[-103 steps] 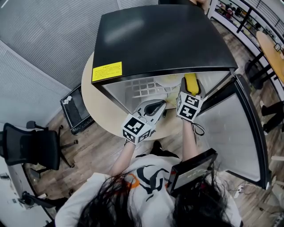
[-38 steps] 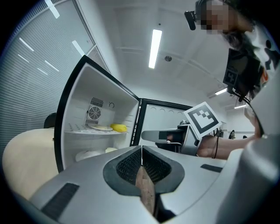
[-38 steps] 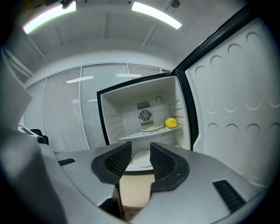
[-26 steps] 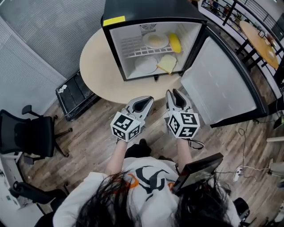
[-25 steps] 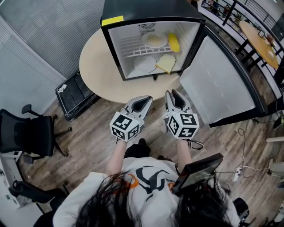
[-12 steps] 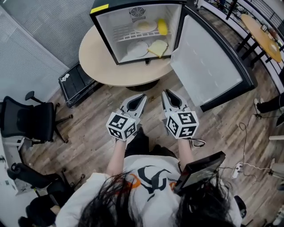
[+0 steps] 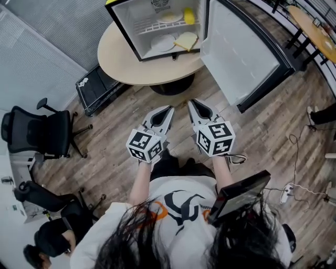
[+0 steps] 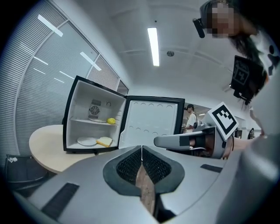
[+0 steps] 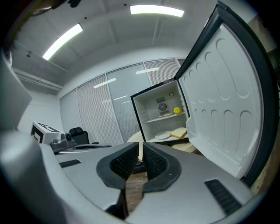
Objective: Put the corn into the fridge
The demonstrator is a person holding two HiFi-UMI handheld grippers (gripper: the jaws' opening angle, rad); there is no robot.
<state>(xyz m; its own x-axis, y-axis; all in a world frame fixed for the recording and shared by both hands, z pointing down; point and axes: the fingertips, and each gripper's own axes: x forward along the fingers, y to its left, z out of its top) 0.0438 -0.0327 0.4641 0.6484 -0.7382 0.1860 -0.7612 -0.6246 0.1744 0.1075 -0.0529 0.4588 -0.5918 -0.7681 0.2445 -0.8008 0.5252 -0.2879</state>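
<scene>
The yellow corn (image 7: 188, 16) lies on the upper shelf of the open black mini fridge (image 7: 122, 21), beside a plate (image 7: 170, 17). It also shows small in the left gripper view (image 8: 111, 120) and the right gripper view (image 9: 177, 110). Both grippers hang side by side above the wood floor, well short of the fridge. My left gripper (image 7: 168, 109) is shut and empty, its tips touching (image 8: 141, 148). My right gripper (image 7: 192, 103) is closing with nothing between its jaws; a thin slit remains at the tips (image 9: 141, 153).
The fridge stands on a round beige table (image 7: 142, 71), its door (image 7: 239, 47) swung wide to the right. The lower shelf holds a plate (image 7: 163, 42) and bread (image 7: 186, 40). A black crate (image 7: 97, 86), an office chair (image 7: 39, 134) and floor cables (image 7: 294, 189) surround me.
The right gripper left the corn on the fridge shelf. Both grippers have drawn back from the fridge together, which now sits farther off. The right jaws have narrowed.
</scene>
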